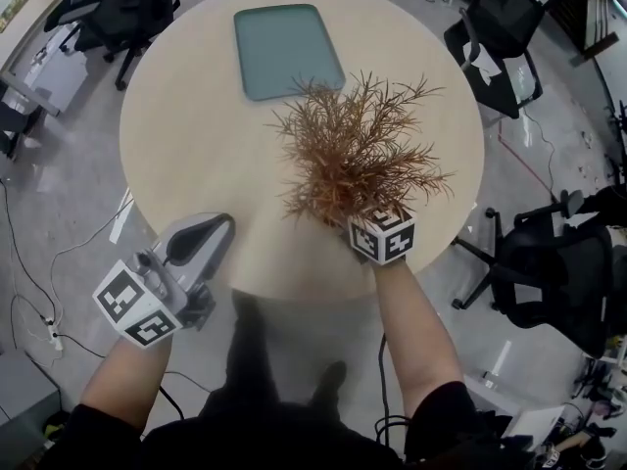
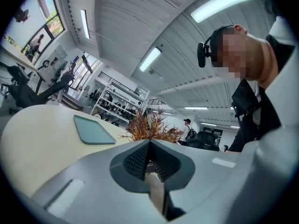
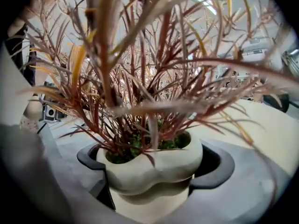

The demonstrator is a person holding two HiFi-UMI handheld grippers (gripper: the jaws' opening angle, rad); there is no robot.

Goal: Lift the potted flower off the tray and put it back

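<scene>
Potted flower point(image 1: 358, 155) (plain cream pot) in right tongs point(image 3: 154, 168), off tray point(image 1: 287, 52)

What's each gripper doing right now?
Left gripper: closed, empty.
Right gripper: around the flower pot; pads at its sides, firm grip cannot be told.

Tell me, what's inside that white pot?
A spiky reddish-brown plant grows out of the pot, with green moss around its stems. Any soil underneath is covered by the moss, so I can't see it.
</scene>
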